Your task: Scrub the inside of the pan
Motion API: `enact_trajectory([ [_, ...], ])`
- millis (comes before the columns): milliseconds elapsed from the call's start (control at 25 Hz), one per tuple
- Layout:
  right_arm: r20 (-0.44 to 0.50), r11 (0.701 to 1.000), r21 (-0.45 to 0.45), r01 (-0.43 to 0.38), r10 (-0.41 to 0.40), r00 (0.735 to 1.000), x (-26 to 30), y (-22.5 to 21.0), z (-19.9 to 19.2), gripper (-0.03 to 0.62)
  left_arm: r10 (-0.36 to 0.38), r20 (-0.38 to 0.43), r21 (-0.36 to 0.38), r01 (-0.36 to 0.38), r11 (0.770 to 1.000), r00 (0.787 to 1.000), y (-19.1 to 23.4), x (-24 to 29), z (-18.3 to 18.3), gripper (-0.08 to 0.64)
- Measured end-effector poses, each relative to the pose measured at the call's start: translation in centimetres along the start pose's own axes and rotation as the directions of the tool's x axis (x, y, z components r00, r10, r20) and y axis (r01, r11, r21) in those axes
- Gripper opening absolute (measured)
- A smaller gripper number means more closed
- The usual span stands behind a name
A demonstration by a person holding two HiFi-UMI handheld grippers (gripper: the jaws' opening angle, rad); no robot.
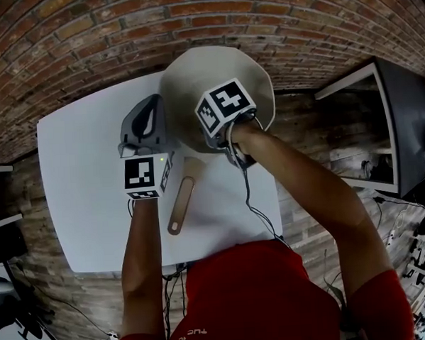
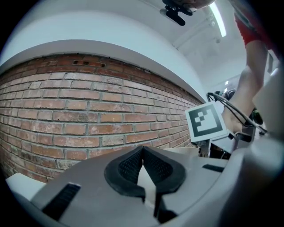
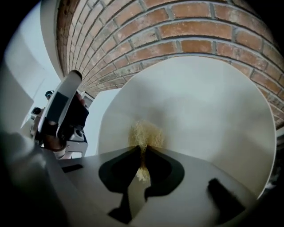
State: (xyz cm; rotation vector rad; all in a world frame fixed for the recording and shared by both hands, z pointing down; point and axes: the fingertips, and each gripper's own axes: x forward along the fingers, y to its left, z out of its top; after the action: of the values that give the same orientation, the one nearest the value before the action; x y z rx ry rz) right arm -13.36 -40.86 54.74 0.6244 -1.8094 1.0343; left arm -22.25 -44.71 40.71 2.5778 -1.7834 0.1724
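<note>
A round beige pan [image 1: 193,78] with a wooden handle [image 1: 180,203] lies on the white table [image 1: 85,172], the handle pointing toward me. My right gripper [image 3: 143,153] is inside the pan [image 3: 199,115], shut on a yellowish fibrous scrubber [image 3: 145,134] that presses against the pan's inner surface. In the head view its marker cube [image 1: 225,107] hides the jaws. My left gripper [image 1: 151,103] sits just left of the pan's rim. Its jaws [image 2: 143,150] are shut with nothing visible between them. A strip of the pan's rim [image 2: 182,150] shows to its right.
A brick wall [image 1: 190,17] runs close behind the table. A dark cabinet with a white frame [image 1: 402,120] stands to the right. A cable [image 1: 253,206] trails from the right gripper across the table's front right. Brick floor surrounds the table.
</note>
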Motion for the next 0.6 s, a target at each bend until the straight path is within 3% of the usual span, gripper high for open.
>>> enact_trajectory([
  [600,-0.031,0.987,0.030,0.157,-0.156,0.987,-2.5,-5.5,-1.3,0.051,-0.009,0.010,-0.001,0.009,1.000,1.000,-0.7,-0.3,0.3,0.014],
])
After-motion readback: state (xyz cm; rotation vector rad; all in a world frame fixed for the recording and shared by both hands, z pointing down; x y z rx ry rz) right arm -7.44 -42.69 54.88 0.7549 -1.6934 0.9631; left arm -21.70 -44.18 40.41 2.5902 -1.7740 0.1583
